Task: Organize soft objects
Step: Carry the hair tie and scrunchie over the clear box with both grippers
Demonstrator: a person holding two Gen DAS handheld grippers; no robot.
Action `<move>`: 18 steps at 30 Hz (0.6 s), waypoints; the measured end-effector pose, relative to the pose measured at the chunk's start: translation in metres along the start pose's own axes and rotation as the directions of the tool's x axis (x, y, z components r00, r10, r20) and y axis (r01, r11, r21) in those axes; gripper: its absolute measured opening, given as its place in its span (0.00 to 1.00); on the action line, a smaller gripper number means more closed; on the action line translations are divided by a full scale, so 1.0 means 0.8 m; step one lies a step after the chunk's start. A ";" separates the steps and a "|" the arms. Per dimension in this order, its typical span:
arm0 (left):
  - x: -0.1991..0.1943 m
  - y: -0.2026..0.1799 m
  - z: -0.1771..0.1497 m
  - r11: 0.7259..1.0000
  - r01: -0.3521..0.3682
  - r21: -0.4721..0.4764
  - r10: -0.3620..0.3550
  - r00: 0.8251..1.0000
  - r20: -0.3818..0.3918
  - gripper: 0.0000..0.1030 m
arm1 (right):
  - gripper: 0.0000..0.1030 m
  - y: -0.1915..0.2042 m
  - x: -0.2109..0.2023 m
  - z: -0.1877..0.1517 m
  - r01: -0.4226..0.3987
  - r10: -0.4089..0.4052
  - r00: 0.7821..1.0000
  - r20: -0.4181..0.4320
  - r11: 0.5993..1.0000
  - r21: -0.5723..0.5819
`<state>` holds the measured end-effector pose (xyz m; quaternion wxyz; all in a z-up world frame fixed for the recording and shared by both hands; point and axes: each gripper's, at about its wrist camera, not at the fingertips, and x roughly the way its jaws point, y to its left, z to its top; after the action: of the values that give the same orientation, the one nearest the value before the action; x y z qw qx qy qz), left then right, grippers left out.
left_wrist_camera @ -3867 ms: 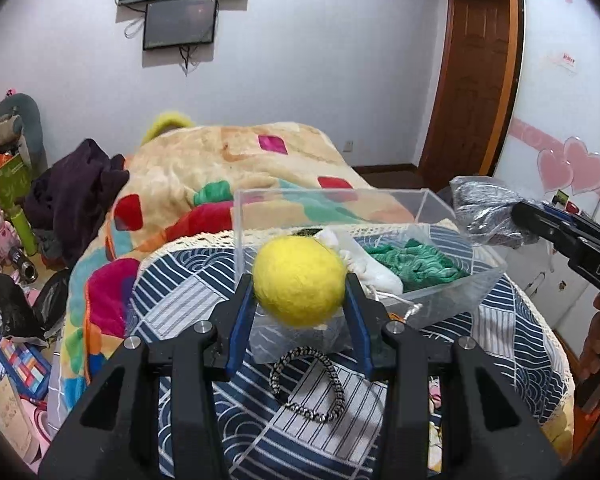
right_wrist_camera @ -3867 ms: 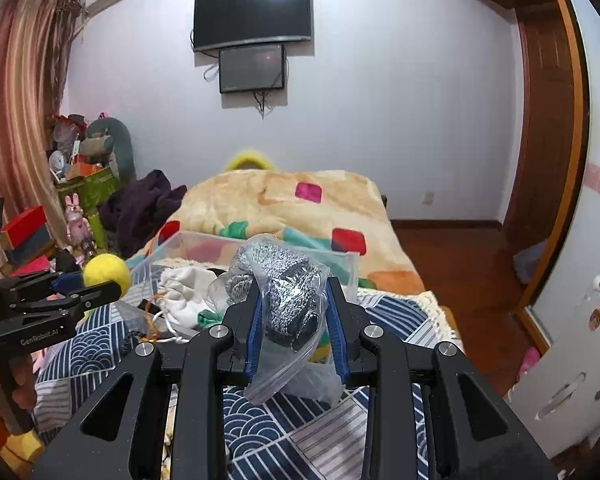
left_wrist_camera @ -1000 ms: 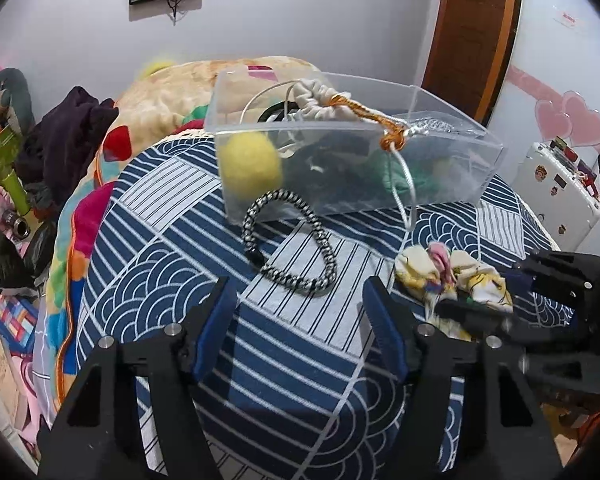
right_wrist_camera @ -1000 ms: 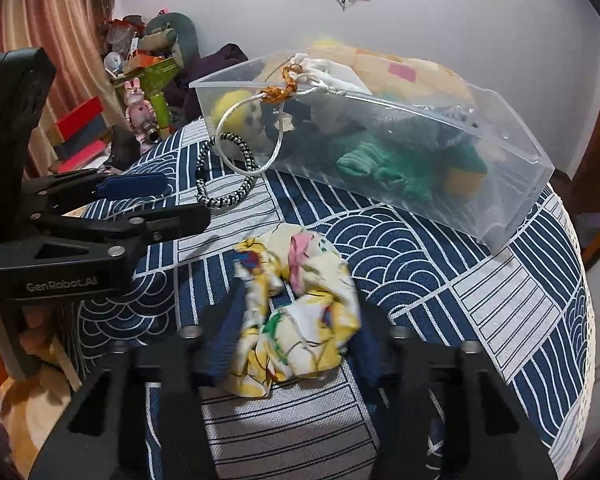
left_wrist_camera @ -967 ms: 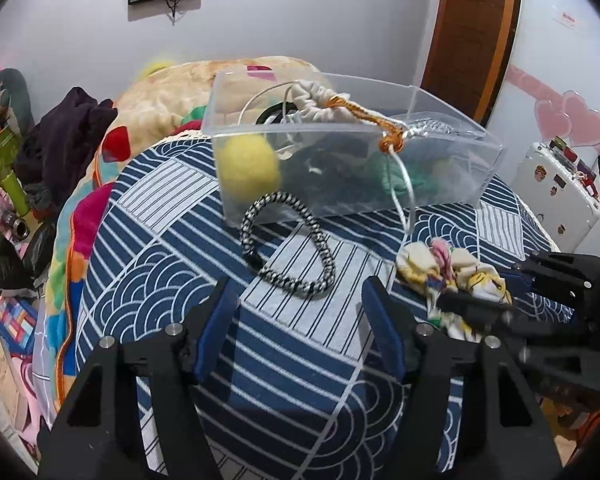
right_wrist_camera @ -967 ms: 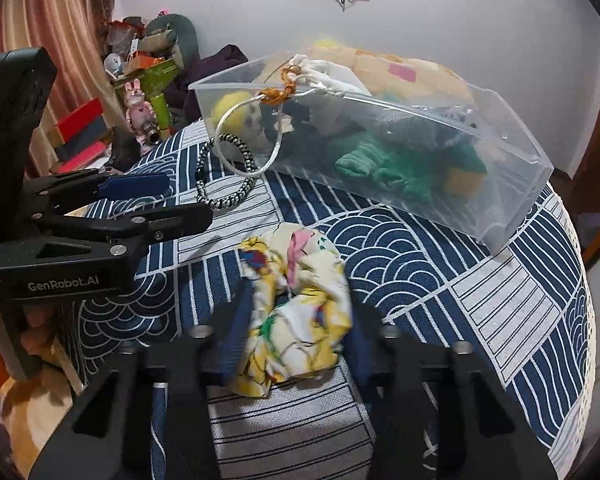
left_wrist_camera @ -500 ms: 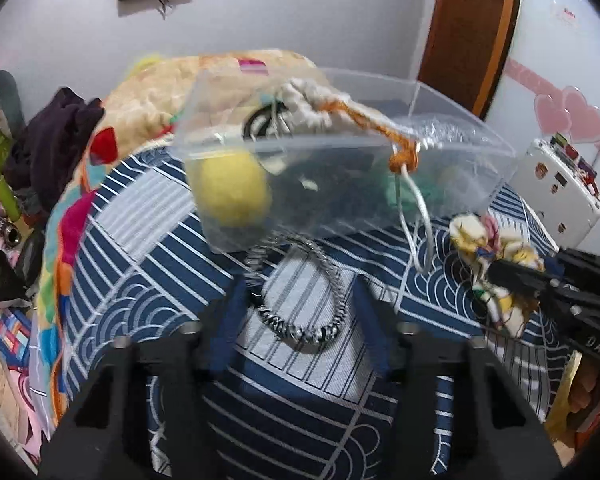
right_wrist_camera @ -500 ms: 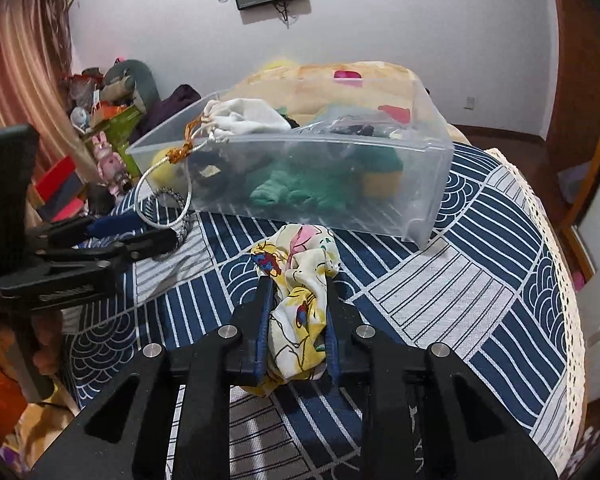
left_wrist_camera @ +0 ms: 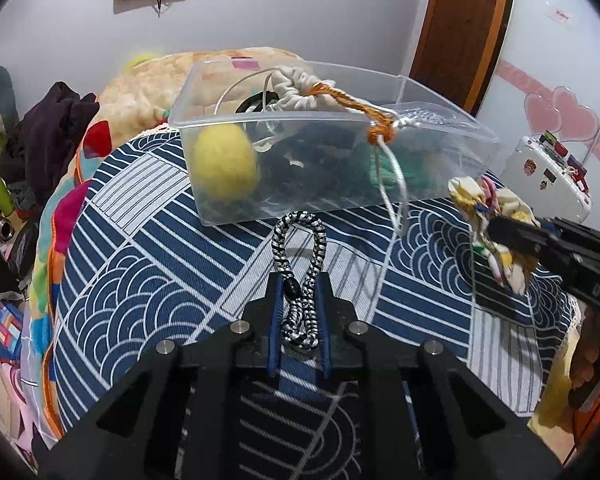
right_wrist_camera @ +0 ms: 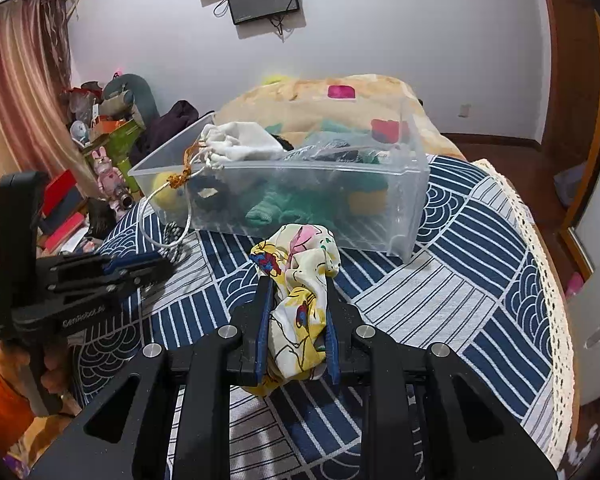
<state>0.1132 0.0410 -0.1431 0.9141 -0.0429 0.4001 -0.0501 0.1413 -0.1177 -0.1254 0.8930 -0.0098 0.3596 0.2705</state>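
A black-and-white braided band (left_wrist_camera: 300,236) lies on the blue patterned tablecloth, squeezed into a narrow loop. My left gripper (left_wrist_camera: 298,280) is closing on it, and its blue pads press the band's near end. My right gripper (right_wrist_camera: 296,280) is shut on a floral scrunchie (right_wrist_camera: 300,264) and holds it above the cloth, just in front of the clear plastic box (right_wrist_camera: 408,200). In the box are a yellow ball (left_wrist_camera: 225,168), a white drawstring pouch (right_wrist_camera: 240,144) and green cloth (right_wrist_camera: 284,204). From the left wrist view the right gripper (left_wrist_camera: 496,236) and scrunchie (left_wrist_camera: 480,200) are at the right.
The pouch's cord loop (left_wrist_camera: 396,184) hangs over the box's front wall. The round table has a lace edge (right_wrist_camera: 540,240) at the right. A bed with a patchwork blanket (right_wrist_camera: 340,104) lies behind, clutter stands at the left, and a white case (left_wrist_camera: 548,176) at the right.
My left jaws have closed onto the braided band and pinched it narrow. My right gripper has shut on the scrunchie and lifted it off the cloth toward the box.
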 end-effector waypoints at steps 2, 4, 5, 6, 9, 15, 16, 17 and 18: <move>-0.008 -0.002 -0.001 1.000 0.002 0.008 -0.002 1.000 0.014 0.15 | 0.20 -0.002 -0.003 0.002 0.002 -0.002 1.000 0.006 1.000 0.004; -0.019 -0.006 -0.001 1.000 0.000 0.022 -0.001 0.999 0.037 0.15 | 0.20 -0.003 -0.005 0.005 0.004 -0.004 1.000 0.013 1.000 0.006; -0.026 -0.009 -0.001 1.000 -0.002 0.029 0.001 0.999 0.051 0.15 | 0.20 -0.003 -0.006 0.006 0.006 -0.006 1.000 0.016 1.000 0.006; -0.033 -0.011 0.000 0.999 -0.003 0.037 0.001 0.998 0.067 0.15 | 0.20 -0.003 -0.008 0.008 0.008 -0.008 1.000 0.021 1.000 0.006; -0.051 -0.018 0.005 0.999 -0.002 0.051 -0.003 0.994 0.109 0.15 | 0.20 -0.002 -0.014 0.016 0.007 -0.007 0.999 0.041 1.000 0.003; -0.079 -0.018 0.031 0.999 0.018 0.035 -0.025 0.980 0.199 0.15 | 0.20 0.001 -0.029 0.037 0.015 -0.013 0.994 0.106 1.000 -0.017; -0.082 -0.016 0.037 0.999 0.021 0.029 -0.027 0.977 0.214 0.15 | 0.20 0.001 -0.031 0.041 0.016 -0.014 0.993 0.117 1.000 -0.019; -0.084 -0.015 0.042 0.999 0.021 0.024 -0.026 0.974 0.225 0.15 | 0.20 0.002 -0.034 0.046 0.018 -0.015 0.991 0.131 1.000 -0.022; -0.087 -0.016 0.046 1.000 0.021 0.020 -0.025 0.972 0.234 0.15 | 0.20 0.003 -0.035 0.049 0.020 -0.016 0.990 0.140 1.000 -0.024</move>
<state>0.0925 0.0386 -0.0665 0.9546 -0.0453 0.2886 -0.0586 0.1489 -0.1206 -0.0778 0.9182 -0.0056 0.2926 0.2672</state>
